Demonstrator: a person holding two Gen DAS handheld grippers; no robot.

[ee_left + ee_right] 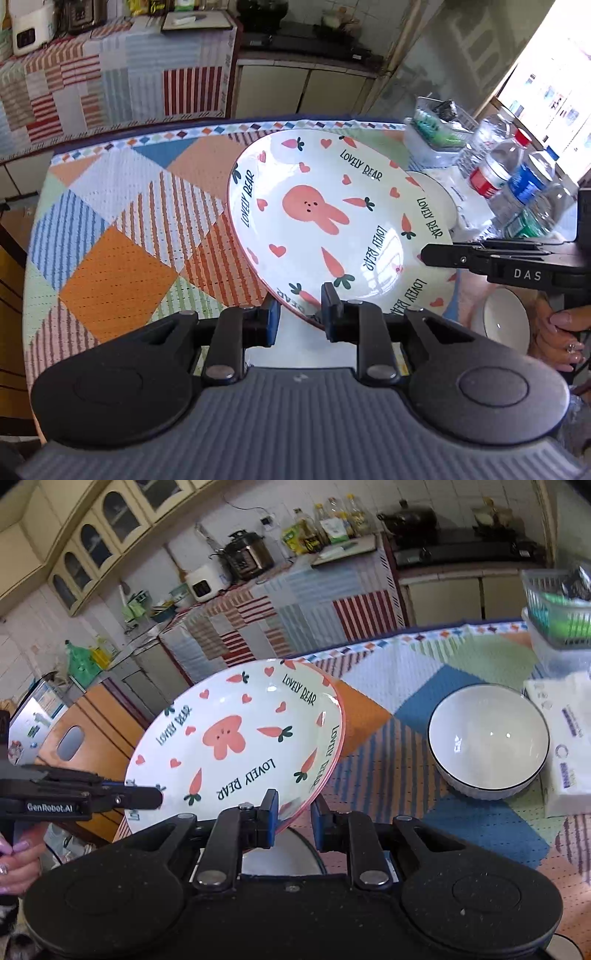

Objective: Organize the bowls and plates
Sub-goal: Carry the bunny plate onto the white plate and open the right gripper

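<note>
A kitchen with cream cabinets (92, 535) and a patchwork-draped counter (110, 81) surrounds the worktop (110, 236), which is covered in a checked, colourful cloth. Water bottles (517, 177) and a clear container (557, 613) crowd its far edge, partly cut off by glare and the frame. A white bowl (487, 742) stands on the cloth; a second bowl (506, 325) is half hidden beneath the plate. The rabbit-printed plate (332, 221) is held tilted above the worktop. The left gripper (299, 314) has its jaws closed tight on the near rim; the right gripper (293, 818) pinches the opposite rim likewise.
</note>
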